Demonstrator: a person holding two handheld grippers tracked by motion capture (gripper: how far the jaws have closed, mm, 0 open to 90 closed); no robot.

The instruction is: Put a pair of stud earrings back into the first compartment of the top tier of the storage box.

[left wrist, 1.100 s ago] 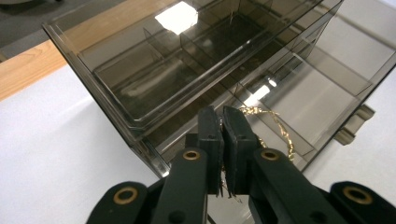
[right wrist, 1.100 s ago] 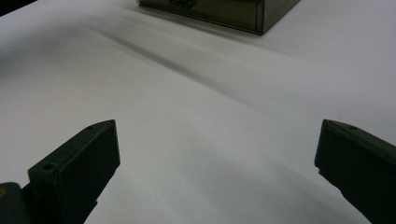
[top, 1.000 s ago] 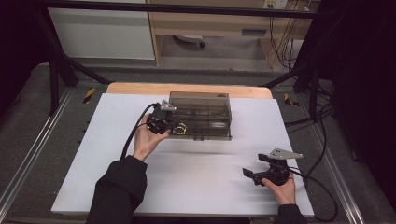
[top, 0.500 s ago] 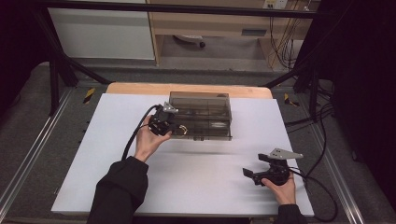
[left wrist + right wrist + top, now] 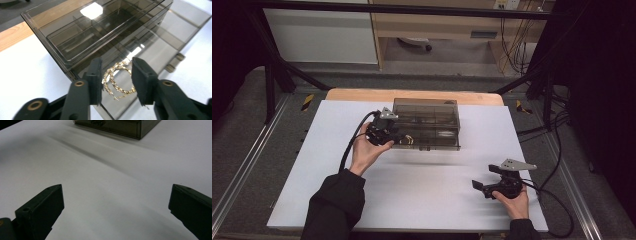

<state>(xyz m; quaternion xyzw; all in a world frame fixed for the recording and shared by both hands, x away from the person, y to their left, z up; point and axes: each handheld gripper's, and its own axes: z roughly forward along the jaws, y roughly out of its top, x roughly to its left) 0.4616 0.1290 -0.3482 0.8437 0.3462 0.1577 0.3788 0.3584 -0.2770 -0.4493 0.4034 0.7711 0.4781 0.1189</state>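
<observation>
1. Gold chain (image 5: 117, 81) sits in the near left compartment of the smoked-plastic box (image 5: 427, 125), at the box's left front corner, mid-table. It lies loosely coiled on the compartment floor, seen through the tinted plastic.
2. Left gripper (image 5: 117, 80) is at that same corner; in the high view it is at (image 5: 387, 131), just beside the box's left end. Its jaws have just been opening and now stand partly apart, one pad on each side of the chain. The pads aren't pressing on it, so I read this as a release with nothing held.
3. To finish the drop cleanly: widen a little more before backing off, then lift straight out along the jaw axis so no pad snags a link and drags the chain back over the wall. Check that no loop hangs on the rim. Don't nudge the box; it looks light and nothing is bracing it.
4. White table (image 5: 432, 200) is bare between the two hands.
5. Right gripper (image 5: 116, 202) is parked at the near right (image 5: 493, 186), well apart from the box. Jaws are spread wide, holding and touching nothing, pointed across the table toward the box (image 5: 120, 126).
</observation>
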